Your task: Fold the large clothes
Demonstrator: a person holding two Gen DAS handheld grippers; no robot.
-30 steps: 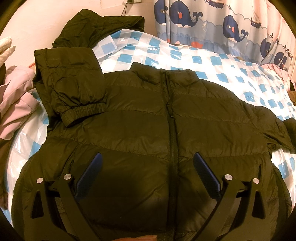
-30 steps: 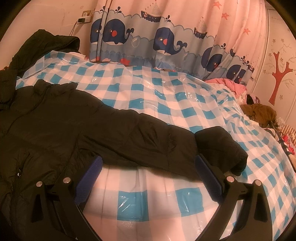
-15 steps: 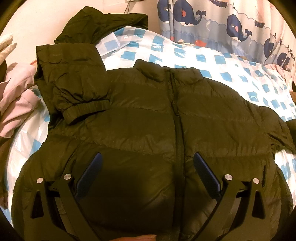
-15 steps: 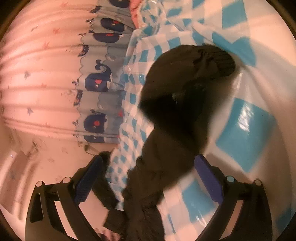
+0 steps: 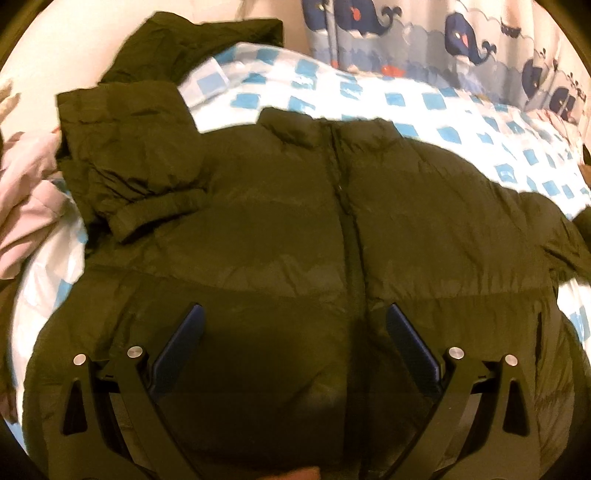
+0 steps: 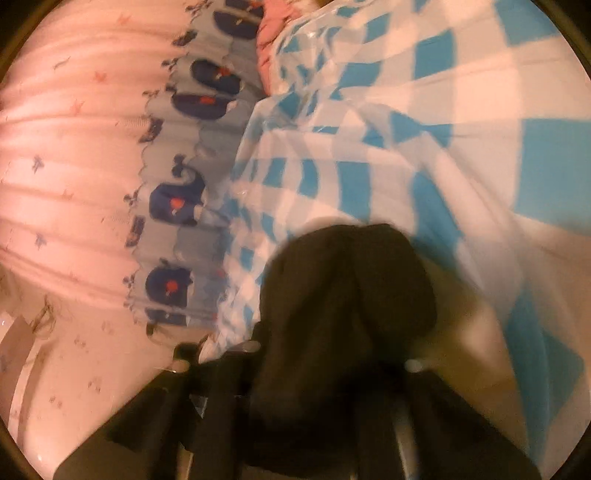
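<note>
A: Where is this?

B: A bed under a blue-and-white checked sheet (image 5: 436, 99), with a whale curtain (image 5: 461, 33) behind.

A: And the garment?

B: A dark puffer jacket (image 5: 295, 229) lies front-up and zipped on it. One sleeve (image 5: 129, 155) is already folded across the chest; the other sleeve (image 6: 347, 295) is pinched in the right gripper (image 6: 332, 369), so I'd say that fold is under way. Body folds remain.

A: The left gripper (image 5: 293, 347)?

B: Spread wide above the hem, holding nothing.

A: Do the views differ?

B: The left shows the whole jacket; the right, blurred, only the cuff, sheet and curtain.
</note>
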